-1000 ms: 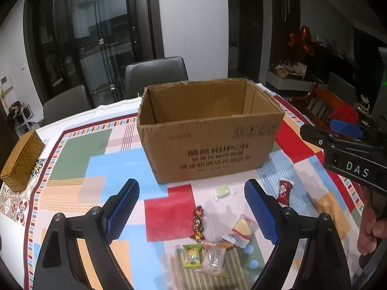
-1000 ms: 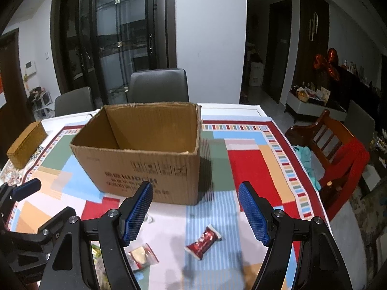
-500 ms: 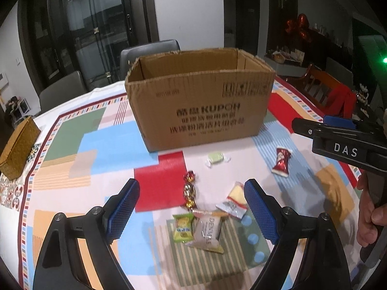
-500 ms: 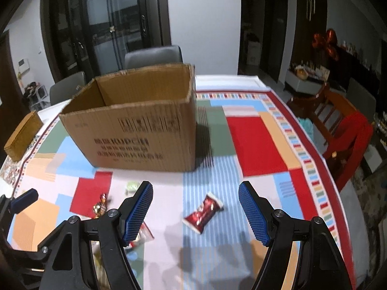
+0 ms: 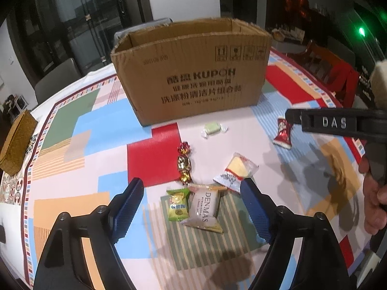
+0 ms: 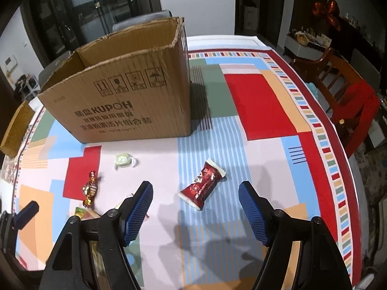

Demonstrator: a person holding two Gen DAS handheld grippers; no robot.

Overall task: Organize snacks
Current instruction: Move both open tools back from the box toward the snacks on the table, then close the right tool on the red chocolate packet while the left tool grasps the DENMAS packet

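Left hand-held gripper (image 5: pixel 191 207) gapes wide over the white pouch (image 5: pixel 205 209), presumably to pinch it; right hand-held gripper (image 6: pixel 196 209), likewise spread and empty, frames the red packet (image 6: pixel 202 184) just ahead; the open box (image 6: pixel 125 96) waits beyond both, likely their destination.

We see a brown cardboard box (image 5: pixel 193 72) with dark print, a tablecloth (image 6: pixel 261 106) in red, blue, green and orange blocks and stripes, a red wrapper (image 6: pixel 203 184), a pale green candy (image 5: pixel 212 128), blue gripper pads (image 6: pixel 139 213)

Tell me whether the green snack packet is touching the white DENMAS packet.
Touching. In the left wrist view, the green snack packet lies against the left edge of the white DENMAS packet, with no tablecloth showing between them.
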